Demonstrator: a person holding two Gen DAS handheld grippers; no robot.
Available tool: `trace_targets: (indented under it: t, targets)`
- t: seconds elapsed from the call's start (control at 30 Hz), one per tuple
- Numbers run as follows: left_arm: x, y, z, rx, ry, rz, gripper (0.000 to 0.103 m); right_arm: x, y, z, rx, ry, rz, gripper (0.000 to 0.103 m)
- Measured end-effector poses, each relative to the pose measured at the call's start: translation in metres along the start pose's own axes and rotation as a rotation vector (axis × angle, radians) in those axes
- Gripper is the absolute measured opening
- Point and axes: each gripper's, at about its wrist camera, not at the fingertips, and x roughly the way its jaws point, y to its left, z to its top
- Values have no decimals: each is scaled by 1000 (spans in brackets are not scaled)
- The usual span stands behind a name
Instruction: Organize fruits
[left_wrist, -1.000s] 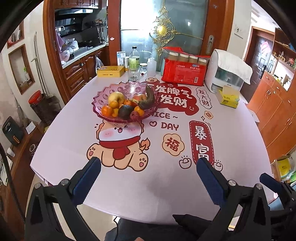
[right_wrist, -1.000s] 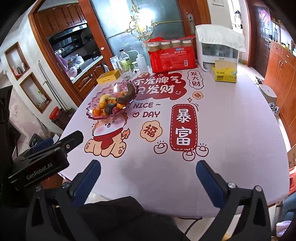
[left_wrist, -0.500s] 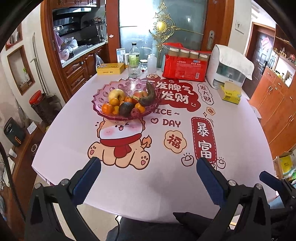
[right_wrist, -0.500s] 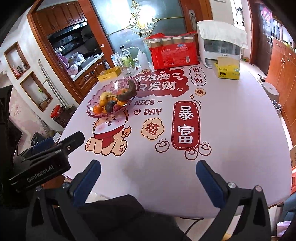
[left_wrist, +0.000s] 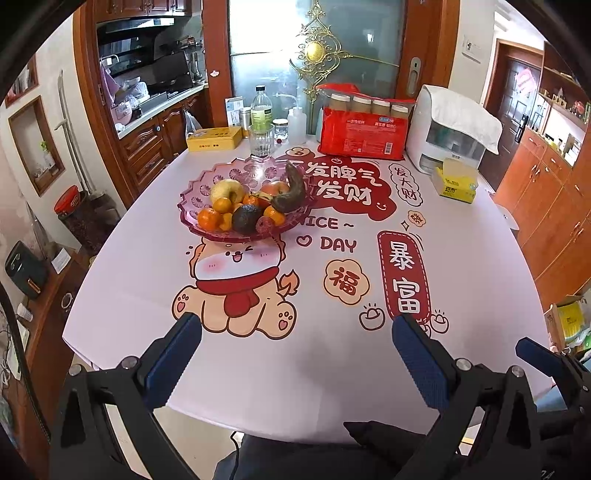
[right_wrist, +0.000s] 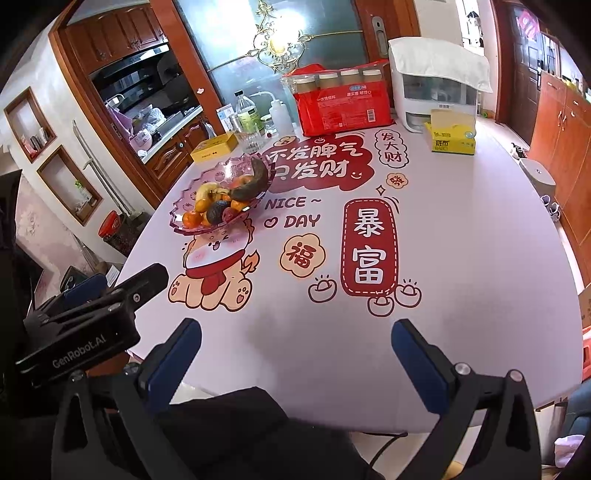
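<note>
Sitting on the far-left part of the table (left_wrist: 147, 266), a pink glass fruit bowl (left_wrist: 199, 192) holds the fruit: a yellow apple (left_wrist: 227, 190) at the back, several small oranges (left_wrist: 208, 218) at front-left, a dark avocado (left_wrist: 245, 218) front-centre, a reddish apple (left_wrist: 275, 189) behind, and a browned banana (left_wrist: 291, 188) leaning on the right rim. Also a small reddish fruit by the avocado, kind unclear.

Left gripper (left_wrist: 297, 328) is wide apart, nothing btwn the pads, over the table's near edge, well short of the bowl. Right gripper (right_wrist: 295, 328) likewise spread w/ nothing held, near edge, further right.

At the far end: red pack of cups (left_wrist: 364, 127), yellow tissue box (left_wrist: 456, 181), clear plastic bottle (left_wrist: 261, 110) w/ a drinking glass (left_wrist: 261, 140) in front, yellow tin (left_wrist: 214, 138).
</note>
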Motion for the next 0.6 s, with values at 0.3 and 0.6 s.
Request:
trace_targets:
  t: [0.3, 0.6]
  targets:
    - [2, 3, 2, -1, 6, 1, 102, 2, -1, -1, 1, 7, 3, 103]
    - [3, 3, 2, 0, 8, 4, 102, 4, -1, -4, 8, 13, 0, 103]
